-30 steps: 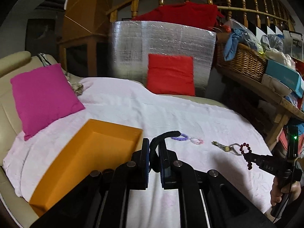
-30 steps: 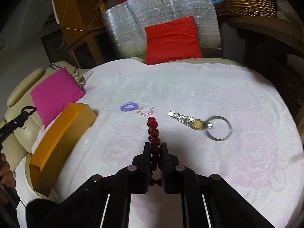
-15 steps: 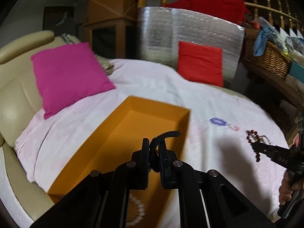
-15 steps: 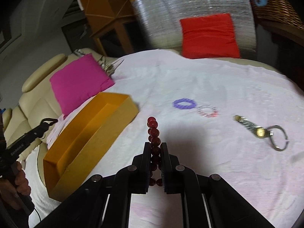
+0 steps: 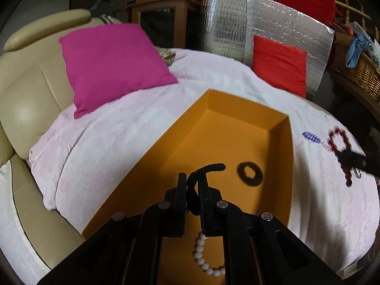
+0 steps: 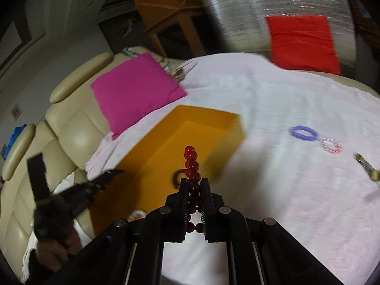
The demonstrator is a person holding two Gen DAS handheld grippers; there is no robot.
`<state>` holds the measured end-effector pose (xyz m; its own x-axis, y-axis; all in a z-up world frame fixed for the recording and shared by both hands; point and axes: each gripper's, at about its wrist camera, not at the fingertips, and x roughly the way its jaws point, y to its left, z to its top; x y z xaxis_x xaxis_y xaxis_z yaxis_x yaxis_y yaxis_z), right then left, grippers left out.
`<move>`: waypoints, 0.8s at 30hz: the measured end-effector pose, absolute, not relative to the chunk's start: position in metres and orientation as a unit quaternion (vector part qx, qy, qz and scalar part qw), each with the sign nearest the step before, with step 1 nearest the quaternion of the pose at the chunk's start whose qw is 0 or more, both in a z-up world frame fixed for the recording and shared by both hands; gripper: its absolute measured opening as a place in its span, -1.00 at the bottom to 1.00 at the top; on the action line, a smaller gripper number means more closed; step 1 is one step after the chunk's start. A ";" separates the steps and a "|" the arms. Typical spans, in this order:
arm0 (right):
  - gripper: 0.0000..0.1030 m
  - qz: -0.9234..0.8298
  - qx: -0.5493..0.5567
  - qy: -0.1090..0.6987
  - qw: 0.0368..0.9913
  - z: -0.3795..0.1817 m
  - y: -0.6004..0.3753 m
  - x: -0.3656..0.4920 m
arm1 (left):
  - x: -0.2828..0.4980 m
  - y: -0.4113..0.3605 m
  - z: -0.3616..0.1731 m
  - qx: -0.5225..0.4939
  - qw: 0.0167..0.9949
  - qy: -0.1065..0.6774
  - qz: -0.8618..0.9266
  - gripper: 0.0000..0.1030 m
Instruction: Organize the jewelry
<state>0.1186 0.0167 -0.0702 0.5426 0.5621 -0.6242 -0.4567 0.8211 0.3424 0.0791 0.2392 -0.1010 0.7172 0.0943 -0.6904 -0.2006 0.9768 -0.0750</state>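
L tongs [image 5: 192,185]: my left ones pinch a black band [image 5: 209,169], over the orange box [image 5: 237,128].
R tongs [image 6: 194,186]: squeeze red beads [image 6: 191,160], near box edge.
In box: black ring [image 5: 249,173], white beads [image 5: 204,256].

box [image 5: 280,147] on blanket [image 5: 114,142]; pearl bracelet [image 5: 206,256] and ring [image 5: 249,177] inside.

A cream leather sofa [image 5: 28,99] is draped with a pale pink textured cloth [image 5: 114,137]. A magenta square cushion [image 5: 111,64] leans at the left, a red cushion [image 5: 279,64] far right against a silver foil panel [image 5: 237,30]. Behind stand a wooden cabinet [image 5: 161,11] and a wicker basket [image 5: 356,71].
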 end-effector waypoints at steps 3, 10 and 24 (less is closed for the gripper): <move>-0.79 0.309 0.071 0.405 0.857 -0.072 0.059 0.129 | 0.078 0.246 -0.108 -0.065 0.919 0.378 0.093 -0.82; -0.79 0.307 0.082 0.446 0.837 -0.103 0.120 0.154 | 0.074 0.261 -0.119 -0.036 0.913 0.388 0.125 -0.82; -0.74 0.272 0.087 0.458 0.842 -0.147 0.145 0.167 | 0.085 0.270 -0.144 -0.039 0.900 0.414 0.132 -0.82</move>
<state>0.1672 0.1453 -0.1473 0.4331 0.5372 -0.7238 -0.3788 0.8371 0.3947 0.0849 0.2698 -0.1438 0.6222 0.2044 -0.7557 -0.2697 0.9622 0.0381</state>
